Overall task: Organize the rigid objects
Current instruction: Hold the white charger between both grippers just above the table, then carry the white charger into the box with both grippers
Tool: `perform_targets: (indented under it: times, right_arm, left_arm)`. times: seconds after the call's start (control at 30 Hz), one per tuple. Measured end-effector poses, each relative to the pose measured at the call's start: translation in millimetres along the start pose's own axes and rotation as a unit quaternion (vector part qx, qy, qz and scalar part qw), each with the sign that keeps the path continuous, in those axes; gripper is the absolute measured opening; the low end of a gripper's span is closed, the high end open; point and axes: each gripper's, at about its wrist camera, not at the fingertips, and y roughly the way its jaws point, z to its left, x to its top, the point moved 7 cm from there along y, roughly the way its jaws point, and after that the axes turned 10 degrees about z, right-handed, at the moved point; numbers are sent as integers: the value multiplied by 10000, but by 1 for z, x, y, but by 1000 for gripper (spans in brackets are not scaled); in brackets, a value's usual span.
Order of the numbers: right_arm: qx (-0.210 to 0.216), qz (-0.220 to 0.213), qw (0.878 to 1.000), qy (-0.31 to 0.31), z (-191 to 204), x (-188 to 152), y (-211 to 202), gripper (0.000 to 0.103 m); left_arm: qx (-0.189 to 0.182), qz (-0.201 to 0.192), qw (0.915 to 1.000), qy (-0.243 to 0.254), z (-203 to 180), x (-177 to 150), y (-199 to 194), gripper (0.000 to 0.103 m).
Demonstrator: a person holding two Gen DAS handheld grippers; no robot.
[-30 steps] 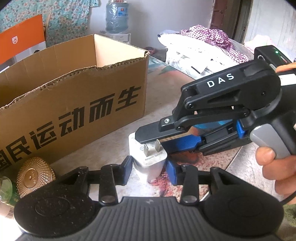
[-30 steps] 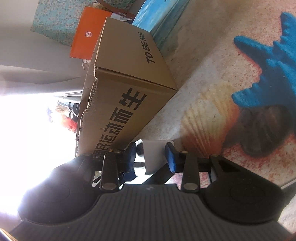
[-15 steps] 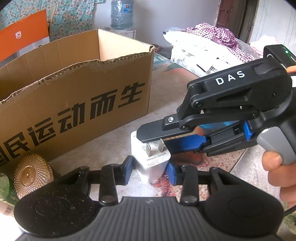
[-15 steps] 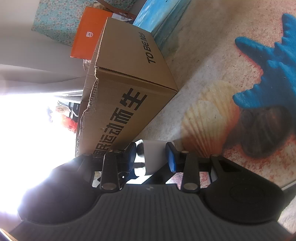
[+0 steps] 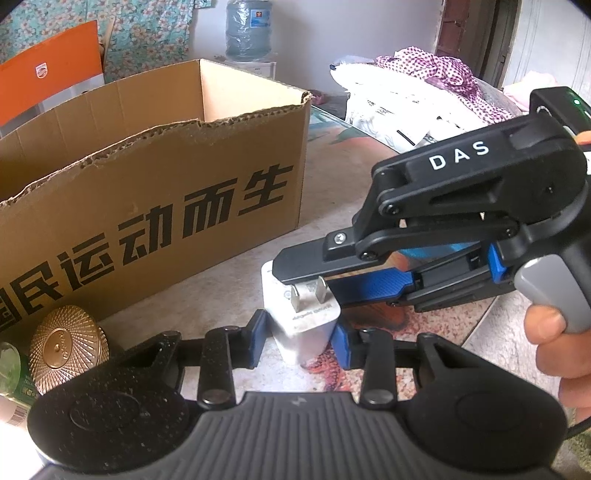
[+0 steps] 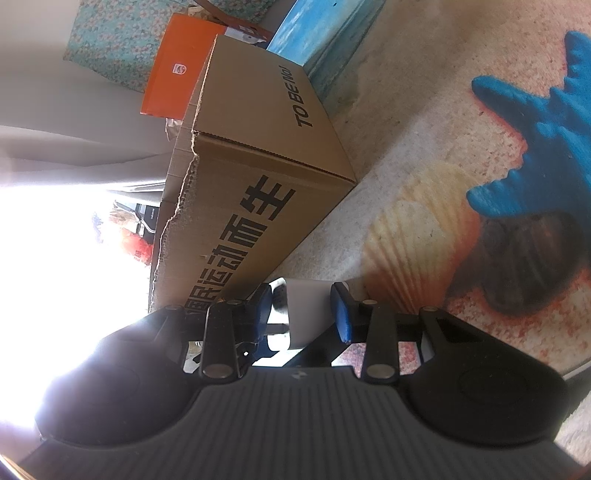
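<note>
A white two-prong charger plug (image 5: 301, 321) is held a little above the table, prongs up. My left gripper (image 5: 299, 338) is shut on its lower body. My right gripper (image 5: 306, 277) comes in from the right, tilted on its side, and its blue pads close around the plug's upper part. In the right wrist view the plug (image 6: 304, 310) sits between that gripper's pads (image 6: 303, 314). The open cardboard box (image 5: 147, 184) stands just behind and left.
A gold round tin (image 5: 68, 343) and a green bottle (image 5: 11, 373) stand at the box's front left. An orange carton (image 5: 48, 77) and a water jug (image 5: 247, 29) are behind. White bags and cloth (image 5: 417, 92) lie at the far right. The tablecloth has a seashell print (image 6: 417, 236).
Both grippers and the plug have risen slightly and shifted a little right; the box rim sits lower in the left wrist view. The holds on the plug are unchanged.
</note>
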Motion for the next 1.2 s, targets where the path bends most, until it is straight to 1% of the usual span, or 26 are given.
perform_targets:
  times: [0.27, 0.5, 0.67, 0.97, 1.2]
  right_arm:
    - [-125, -29, 9998, -176, 5, -1, 1, 35]
    - [-116, -23, 9998, -175, 4, -2, 1, 35]
    - [-134, -35, 9997, -204, 5, -3, 1, 35]
    - [-161, -37, 9997, -175, 6, -7, 1, 35]
    - [-283, -7, 9995, -168, 7, -10, -4, 35]
  left_arm:
    - [8, 7, 10000, -52, 1, 0, -1, 36]
    - [60, 39, 9999, -96, 0, 1, -2, 35]
    - [108, 66, 9998, -158, -2, 3, -4, 31]
    - [148, 96, 9996, -226, -2, 2, -4, 29]
    - [181, 72, 9993, -316, -3, 1, -4, 29]
